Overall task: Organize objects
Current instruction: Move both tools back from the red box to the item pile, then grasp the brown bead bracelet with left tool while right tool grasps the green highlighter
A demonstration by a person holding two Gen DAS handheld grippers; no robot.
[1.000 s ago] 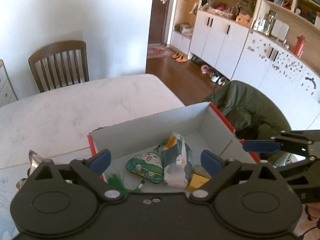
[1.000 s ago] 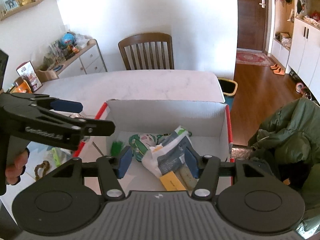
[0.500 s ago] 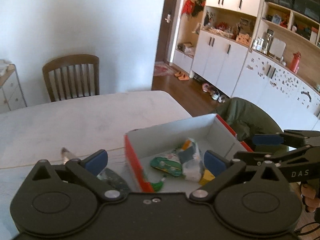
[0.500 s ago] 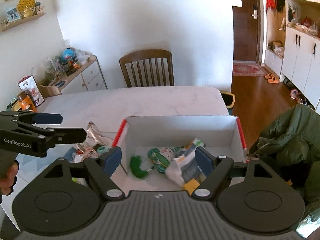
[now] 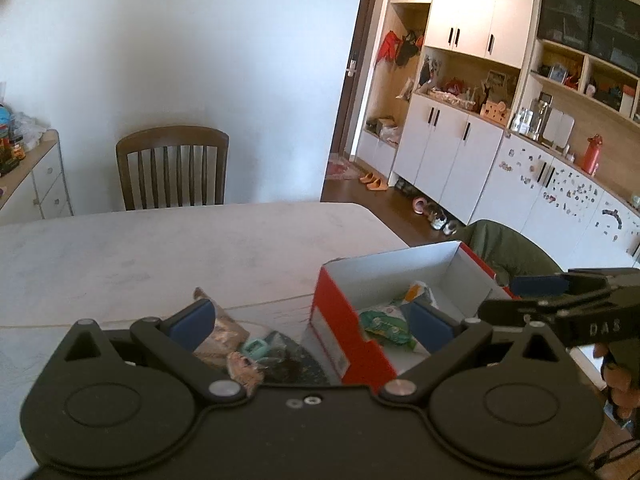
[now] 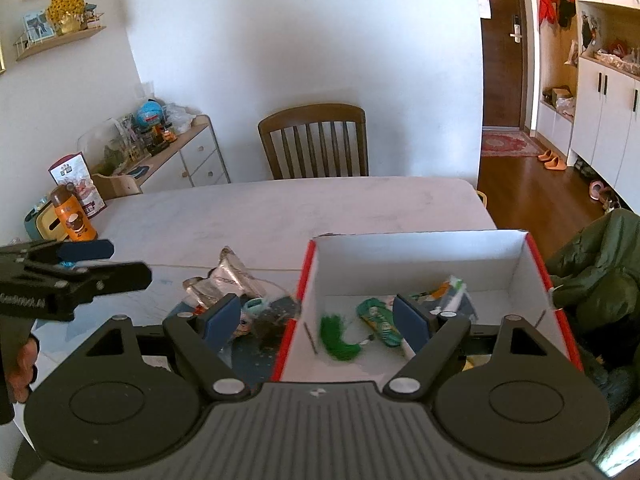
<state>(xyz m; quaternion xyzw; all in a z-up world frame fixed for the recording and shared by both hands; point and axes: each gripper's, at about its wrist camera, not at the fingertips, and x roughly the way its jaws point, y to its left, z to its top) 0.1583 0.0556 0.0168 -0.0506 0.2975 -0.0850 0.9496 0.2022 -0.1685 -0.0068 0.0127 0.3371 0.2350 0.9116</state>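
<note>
**Both grippers empty above the box and the loose items**

Left wrist view: left gripper has its fingers spread wide, nothing between them. The red-and-white box sits on the tabletop, near its right edge. Inside the box: a green patterned pouch and a crumpled printed packet just beyond it. Left of the box, touching or nearly so: a silver-brown foil packet, a small teal item, and a dark mat beneath them. Right gripper visible side-on, right of the box; spread unreadable from here.

Right wrist view: right gripper also has its fingers wide, empty, straddling the box's left wall. In the box: a green tassel, blurred, beside the pouch. Foil packet lies left of the box. Left gripper is further left, well apart from the box. An orange bottle stands at the tabletop's far-left edge.
</note>
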